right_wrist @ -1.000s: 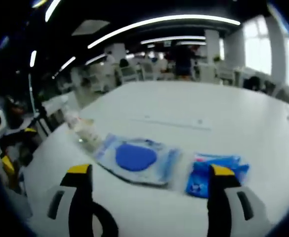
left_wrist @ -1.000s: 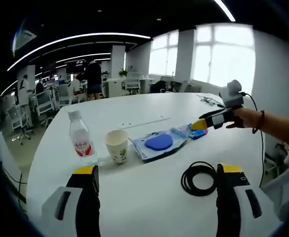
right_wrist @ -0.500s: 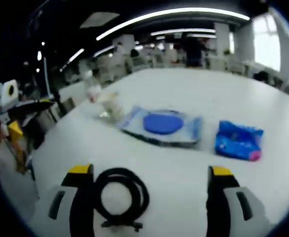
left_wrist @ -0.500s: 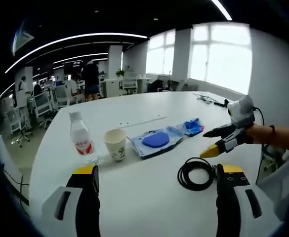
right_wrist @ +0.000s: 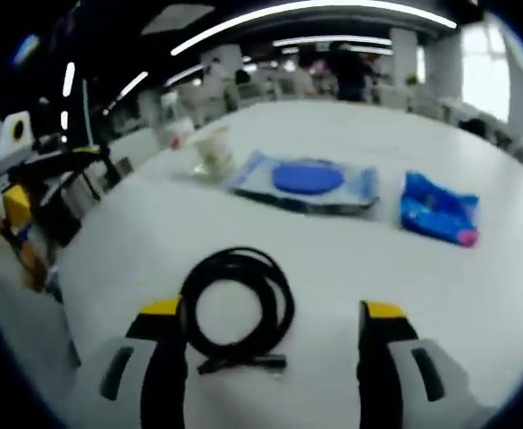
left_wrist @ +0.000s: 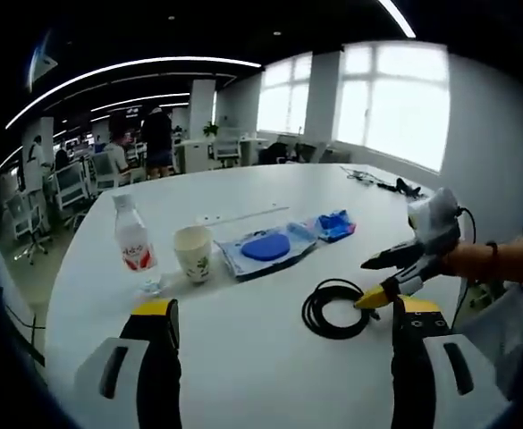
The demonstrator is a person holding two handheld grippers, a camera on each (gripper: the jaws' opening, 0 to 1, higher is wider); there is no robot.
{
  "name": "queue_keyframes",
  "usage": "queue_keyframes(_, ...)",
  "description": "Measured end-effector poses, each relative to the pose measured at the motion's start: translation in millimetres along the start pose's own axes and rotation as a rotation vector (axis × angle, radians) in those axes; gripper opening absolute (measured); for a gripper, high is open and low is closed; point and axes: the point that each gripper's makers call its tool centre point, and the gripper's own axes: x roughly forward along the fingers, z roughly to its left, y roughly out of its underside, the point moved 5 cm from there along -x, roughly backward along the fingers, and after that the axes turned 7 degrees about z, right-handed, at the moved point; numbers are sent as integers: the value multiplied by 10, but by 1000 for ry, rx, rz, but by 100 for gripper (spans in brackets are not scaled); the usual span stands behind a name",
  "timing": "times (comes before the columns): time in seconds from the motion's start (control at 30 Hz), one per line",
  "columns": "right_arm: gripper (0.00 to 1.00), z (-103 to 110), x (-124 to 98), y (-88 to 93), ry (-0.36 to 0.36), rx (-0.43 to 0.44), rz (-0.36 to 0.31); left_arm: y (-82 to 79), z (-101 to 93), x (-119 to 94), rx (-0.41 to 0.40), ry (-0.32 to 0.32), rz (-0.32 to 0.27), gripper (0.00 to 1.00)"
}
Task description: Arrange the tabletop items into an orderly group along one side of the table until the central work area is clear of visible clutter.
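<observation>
- The left gripper [left_wrist: 282,313] is held low and level, its two yellow-tipped jaws spread wide apart with nothing between them.
- The right gripper [left_wrist: 369,284] reaches in from the right, gripped by a hand [left_wrist: 465,260] wearing a dark wristband; its jaws are parted, tips pointing left and slightly down.

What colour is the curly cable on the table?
Black. The coiled cable shows best in the right gripper view.
</observation>
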Motion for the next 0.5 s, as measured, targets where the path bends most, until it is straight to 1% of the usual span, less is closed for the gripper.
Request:
queue_keyframes(0.07,66,20,10,26,0,1,12,8,6,-14,-2,-4,2,100)
queue_keyframes(0.1,63,29,29,65,1,8,33,13,13,-25,-2,-7,1,100)
queue_keyframes(0.17,57,42,50,95,-12,16,44,15,33,-44,-3,-19,-3,100)
queue_keyframes(0.23,53,48,68,124,-12,29,54,23,53,-62,4,-28,4,100)
queue_keyframes(0.27,50,50,78,140,-8,29,69,28,64,-70,5,-32,7,100)
queue_keyframes(0.33,48,39,95,149,4,33,79,34,88,-94,8,-42,8,100)
queue_keyframes(0.37,46,26,100,167,14,52,98,33,102,-113,6,-48,1,100)
queue_keyframes(0.4,44,18,96,148,18,56,85,27,106,-125,8,-51,-7,100)
queue_keyframes(0.43,43,13,92,135,12,61,88,21,102,-140,16,-53,-14,100)
queue_keyframes(0.5,38,-2,91,140,26,68,97,25,101,-156,35,-64,-14,100)
